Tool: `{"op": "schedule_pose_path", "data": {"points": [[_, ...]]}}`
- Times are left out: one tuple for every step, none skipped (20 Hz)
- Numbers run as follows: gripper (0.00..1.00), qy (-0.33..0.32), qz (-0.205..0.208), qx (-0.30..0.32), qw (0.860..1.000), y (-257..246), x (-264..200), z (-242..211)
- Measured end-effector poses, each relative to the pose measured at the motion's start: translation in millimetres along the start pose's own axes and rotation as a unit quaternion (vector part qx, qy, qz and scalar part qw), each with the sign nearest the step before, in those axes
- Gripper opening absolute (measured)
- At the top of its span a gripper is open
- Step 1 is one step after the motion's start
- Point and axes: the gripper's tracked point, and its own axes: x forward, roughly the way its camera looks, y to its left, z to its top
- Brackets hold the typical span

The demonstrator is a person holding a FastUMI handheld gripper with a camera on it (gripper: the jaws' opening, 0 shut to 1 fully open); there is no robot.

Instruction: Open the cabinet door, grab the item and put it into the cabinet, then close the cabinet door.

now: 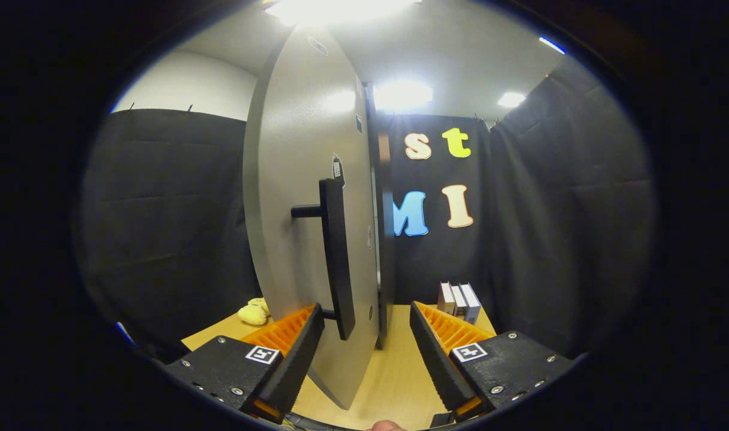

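Fingers [365, 335] spread around cabinet door [292, 179] edge (handle [338, 257] between).

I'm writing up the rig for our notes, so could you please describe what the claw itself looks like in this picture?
The claw has two black fingers whose facing sides carry fine ridged black pads. Behind each pad sits a bright orange ribbed part. Each finger joins a flat black block fixed with small silver screws, and each block bears a white square marker printed with a black pattern.

black gripper [367, 353] blocks with silver screws, square tag markers, orange ribbed backs, black toothed jaws
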Motion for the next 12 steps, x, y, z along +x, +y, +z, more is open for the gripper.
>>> {"op": "schedule_pose_path", "data": {"points": [[0.89,-0.006,-0.009,0.000,1.000,-2,-2,1],[0.89,-0.013,-0.021,-0.001,1.000,-4,-2,0],[0.89,-0.021,-0.034,-0.001,0.999,-6,-4,1],[0.89,-0.026,-0.051,-0.002,0.998,-10,-5,-1],[0.89,-0.028,-0.068,-0.001,0.997,-14,-9,-3],[0.89,-0.023,-0.085,-0.003,0.996,-20,-9,-8],[0.89,-0.013,-0.093,-0.002,0.996,-21,-8,-16],[0.90,-0.011,-0.099,0.004,0.995,-20,-10,-18],[0.90,-0.014,-0.104,0.010,0.994,-19,-10,-20],[0.90,-0.018,-0.111,0.014,0.994,-19,-8,-21],[0.90,-0.023,-0.123,0.014,0.992,-19,-11,-25],[0.90,-0.033,-0.136,0.014,0.990,-19,-16,-29]]}}
